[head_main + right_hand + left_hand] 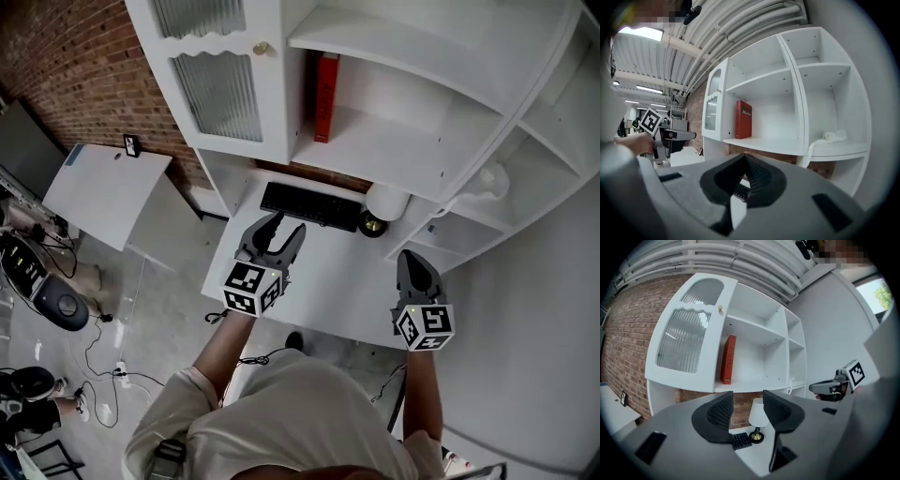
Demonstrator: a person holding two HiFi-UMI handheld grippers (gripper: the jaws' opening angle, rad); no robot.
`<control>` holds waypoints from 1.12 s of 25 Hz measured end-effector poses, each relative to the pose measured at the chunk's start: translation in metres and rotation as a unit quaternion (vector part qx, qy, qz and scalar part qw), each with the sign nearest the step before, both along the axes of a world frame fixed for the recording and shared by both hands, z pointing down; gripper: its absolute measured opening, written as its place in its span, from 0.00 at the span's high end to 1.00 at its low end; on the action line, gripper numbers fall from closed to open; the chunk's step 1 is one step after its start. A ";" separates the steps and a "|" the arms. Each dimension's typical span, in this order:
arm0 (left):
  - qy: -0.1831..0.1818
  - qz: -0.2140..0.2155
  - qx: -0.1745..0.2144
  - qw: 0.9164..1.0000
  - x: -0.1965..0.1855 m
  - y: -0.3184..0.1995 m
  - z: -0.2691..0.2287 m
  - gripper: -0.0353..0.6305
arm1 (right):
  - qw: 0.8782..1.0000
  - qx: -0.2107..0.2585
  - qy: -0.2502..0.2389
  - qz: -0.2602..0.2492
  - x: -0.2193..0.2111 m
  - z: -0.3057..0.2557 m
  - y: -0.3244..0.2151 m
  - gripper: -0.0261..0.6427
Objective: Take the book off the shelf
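- Head view puts the book [325, 97] upright at the left end of the shelf [394, 155], hard against the partition beside the ribbed-glass door [220, 94]. With no bookend in sight, that wall is most likely what keeps it standing.
- Its narrow red edge faces you, and the shelf to its right is bare. You probably have room to slip one pad in on that side.
- Your left tongs [287, 225] hover over the counter [328, 272] near its front edge, just short of the keyboard [311, 205]. They are well below the book and well apart from it.
- Seen from the left gripper view, those tongs [747, 401] stand apart with nothing between the pads, and the book [728, 360] sits above and slightly left of the gap. Spread, and on the book's side, they look like the ones readied for the grab.
- Your right tongs [410, 255] hang off the counter's right front corner, clear of the lamp [386, 202] at the back.
- Right gripper view shows these tongs [744, 157] pressed together and empty, so this hand seems parked out of the way, not set for a grip.
- Nothing has touched the book, so the reach up to the shelf is the step in hand.
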State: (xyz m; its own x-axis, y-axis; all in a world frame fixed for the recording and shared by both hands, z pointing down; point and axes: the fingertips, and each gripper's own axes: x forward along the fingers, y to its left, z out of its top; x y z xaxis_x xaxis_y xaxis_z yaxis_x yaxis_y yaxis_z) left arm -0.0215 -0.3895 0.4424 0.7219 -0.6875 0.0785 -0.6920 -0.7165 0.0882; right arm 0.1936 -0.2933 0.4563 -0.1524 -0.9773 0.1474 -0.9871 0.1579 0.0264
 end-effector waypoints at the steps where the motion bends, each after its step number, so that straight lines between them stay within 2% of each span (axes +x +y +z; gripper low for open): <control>1: 0.000 0.004 0.002 1.000 0.002 -0.007 -0.002 0.68 | 1.000 0.000 0.000 0.004 0.000 -0.001 -0.004 0.96; 10: -0.001 0.034 0.020 0.999 0.023 -0.052 -0.019 0.68 | 0.999 0.004 0.000 0.038 0.001 -0.004 -0.028 0.96; 14: 0.000 0.035 0.028 0.999 0.037 -0.065 -0.027 0.68 | 0.999 0.006 -0.001 0.043 0.007 -0.005 -0.032 0.96; 24: -0.012 -0.008 0.039 0.999 0.075 -0.095 -0.040 0.67 | 1.000 0.010 -0.006 0.015 0.032 -0.006 -0.038 0.96; 28: -0.016 -0.042 0.042 0.998 0.083 -0.109 -0.047 0.67 | 1.000 0.014 -0.006 -0.010 0.040 -0.009 -0.043 0.96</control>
